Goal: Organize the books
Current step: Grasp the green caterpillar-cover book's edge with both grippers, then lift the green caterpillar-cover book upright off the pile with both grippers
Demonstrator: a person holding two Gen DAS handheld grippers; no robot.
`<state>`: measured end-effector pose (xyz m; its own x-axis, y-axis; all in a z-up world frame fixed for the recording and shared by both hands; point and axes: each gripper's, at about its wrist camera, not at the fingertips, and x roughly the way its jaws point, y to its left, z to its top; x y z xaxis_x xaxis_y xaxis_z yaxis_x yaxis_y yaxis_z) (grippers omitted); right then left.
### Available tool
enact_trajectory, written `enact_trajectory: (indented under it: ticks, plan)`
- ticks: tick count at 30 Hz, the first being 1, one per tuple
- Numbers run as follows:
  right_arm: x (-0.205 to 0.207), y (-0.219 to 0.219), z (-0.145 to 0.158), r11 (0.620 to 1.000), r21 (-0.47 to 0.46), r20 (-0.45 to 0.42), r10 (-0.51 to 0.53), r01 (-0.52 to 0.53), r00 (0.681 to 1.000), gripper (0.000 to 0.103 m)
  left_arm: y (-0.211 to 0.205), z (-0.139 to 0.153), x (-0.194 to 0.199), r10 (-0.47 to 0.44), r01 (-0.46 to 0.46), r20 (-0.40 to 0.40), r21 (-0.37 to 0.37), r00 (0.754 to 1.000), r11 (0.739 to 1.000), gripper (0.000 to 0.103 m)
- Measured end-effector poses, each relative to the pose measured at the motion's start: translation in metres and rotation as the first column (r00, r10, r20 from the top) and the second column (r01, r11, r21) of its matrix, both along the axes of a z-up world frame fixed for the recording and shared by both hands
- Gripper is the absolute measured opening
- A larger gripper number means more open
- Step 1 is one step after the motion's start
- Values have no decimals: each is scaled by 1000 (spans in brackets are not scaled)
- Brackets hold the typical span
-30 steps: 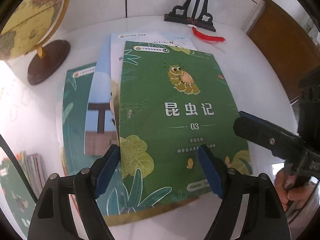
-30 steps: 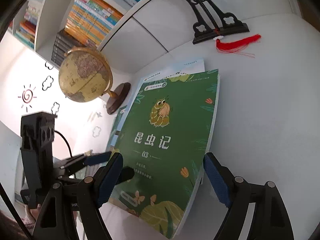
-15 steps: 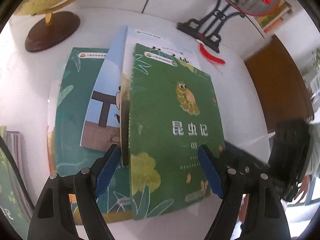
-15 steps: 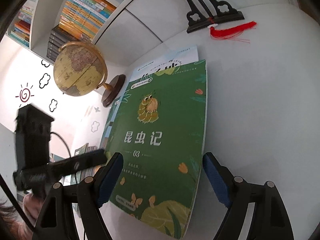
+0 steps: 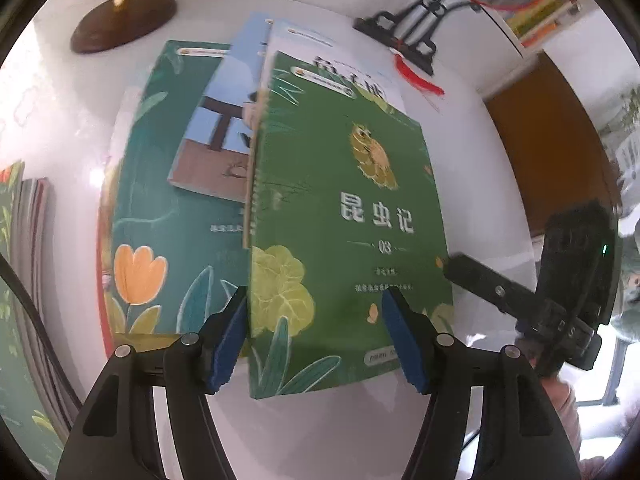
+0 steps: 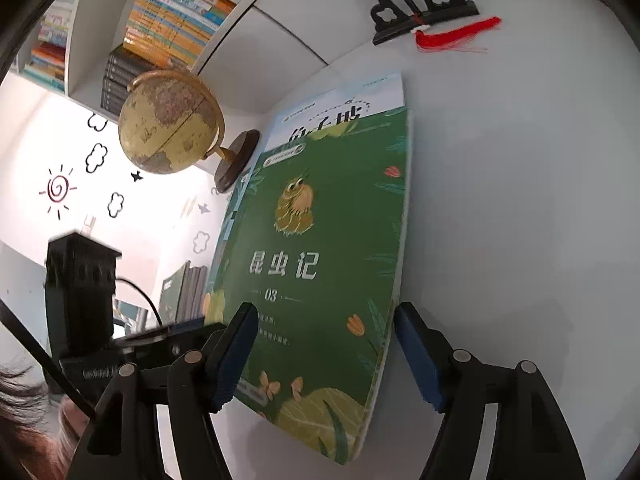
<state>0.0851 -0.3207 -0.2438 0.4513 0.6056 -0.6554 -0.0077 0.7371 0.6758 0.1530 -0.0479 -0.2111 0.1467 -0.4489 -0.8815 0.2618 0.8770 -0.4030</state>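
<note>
A green insect book marked 03 [image 5: 344, 216] lies on top of a loose pile on the white table [image 5: 460, 128]. Under it lie a white-topped book [image 5: 320, 38], a blue-covered book [image 5: 216, 132] and a teal book with an orange tulip [image 5: 160, 240]. My left gripper [image 5: 314, 340] is open, its jaws straddling the green book's near end above it. My right gripper [image 6: 326, 356] is open over the same book [image 6: 320, 248], near its lower right edge. The right gripper also shows in the left wrist view [image 5: 520, 292], beside the book's right edge.
A globe [image 6: 170, 122] on a dark wooden base [image 5: 124, 20] stands at the table's far left. A black ornament stand [image 5: 404, 36] with a red tassel [image 6: 456, 36] stands at the back. Upright books [image 5: 28, 280] stand at the left. Bookshelves [image 6: 160, 24] line the wall.
Both grippers have moved closer to the green book and tilted. The left jaws now straddle its near end. The books have not moved.
</note>
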Motion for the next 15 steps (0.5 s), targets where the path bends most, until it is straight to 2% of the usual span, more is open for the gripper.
enact_trajectory:
  ticks: [2,3,4,5,6,9,10,11,12,13,15]
  plan:
    - [-9,-9,-4,997,71,-31,-38,40,999,70,3,0,9,36,-36,7,-16,999,999,63]
    - [-15,-13,-6,993,100,-37,-64,68,997,70,4,0,13,38,-38,8,-49,999,998,63]
    - [-21,-16,-8,989,122,-38,-80,84,996,70,1,-6,18,8,-10,-22,-87,1000,996,62]
    - [-25,-18,-10,983,154,-38,-92,97,995,67,-2,-10,21,-8,4,-40,-92,999,996,63]
    - [-28,-17,-10,981,169,-31,-91,95,995,66,-4,-8,21,-10,9,-20,-91,1000,996,62]
    - [-30,-8,-7,987,128,0,-99,99,995,63,-11,-10,12,-29,29,-1,-45,1000,999,61]
    - [-31,-4,-6,990,99,7,-97,96,995,59,-12,-10,8,-32,32,-1,-29,999,999,61]
    - [-33,-3,-5,992,84,11,-93,92,996,50,-12,-10,5,-32,32,-4,-29,999,999,61]
    - [-36,-3,-6,993,74,9,-92,91,996,47,-10,-10,3,-30,30,-14,-42,999,999,61]
    - [-42,-5,-5,992,87,14,-98,96,995,46,-7,-11,-1,-28,26,-30,-64,999,998,61]
    - [-55,-13,2,979,172,62,-117,105,991,45,-2,-11,-7,-30,27,-46,-76,998,997,61]
